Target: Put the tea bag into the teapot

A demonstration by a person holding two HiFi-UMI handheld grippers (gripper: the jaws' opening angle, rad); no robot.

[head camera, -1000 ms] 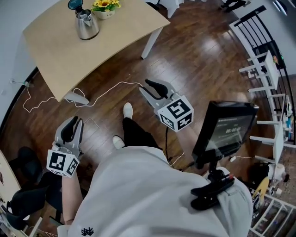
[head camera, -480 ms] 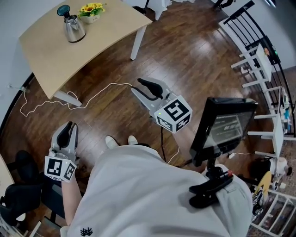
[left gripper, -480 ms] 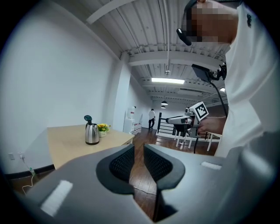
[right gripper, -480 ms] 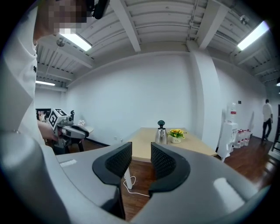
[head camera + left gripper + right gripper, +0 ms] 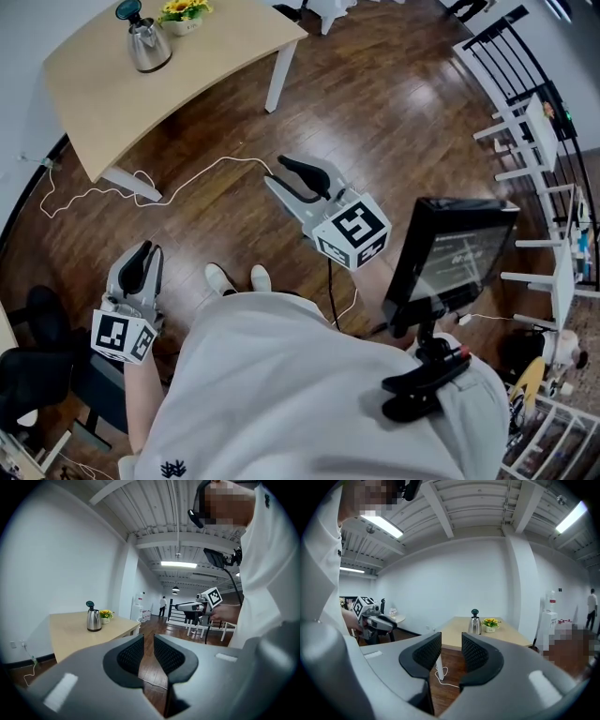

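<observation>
The steel teapot [image 5: 148,49] with a dark lid knob stands on the far corner of the light wooden table [image 5: 187,75], well away from both grippers. It also shows in the left gripper view as the teapot [image 5: 93,619] and in the right gripper view as the teapot [image 5: 475,625]. No tea bag is in sight. My left gripper [image 5: 143,255] hangs low beside my body, its jaws a narrow gap apart with only floor between them [image 5: 148,639]. My right gripper [image 5: 275,173] is held out over the wooden floor, open and empty [image 5: 451,637].
A pot of yellow flowers [image 5: 180,14] stands next to the teapot. A white cable [image 5: 187,183] trails across the floor below the table. A screen on a chest mount [image 5: 455,258] juts out at the right. White rails [image 5: 534,122] line the right side; a black chair [image 5: 37,366] is at the lower left.
The table and teapot have slid toward the upper left of the head view, and my feet have come together. Both grippers keep about the same places, empty.
</observation>
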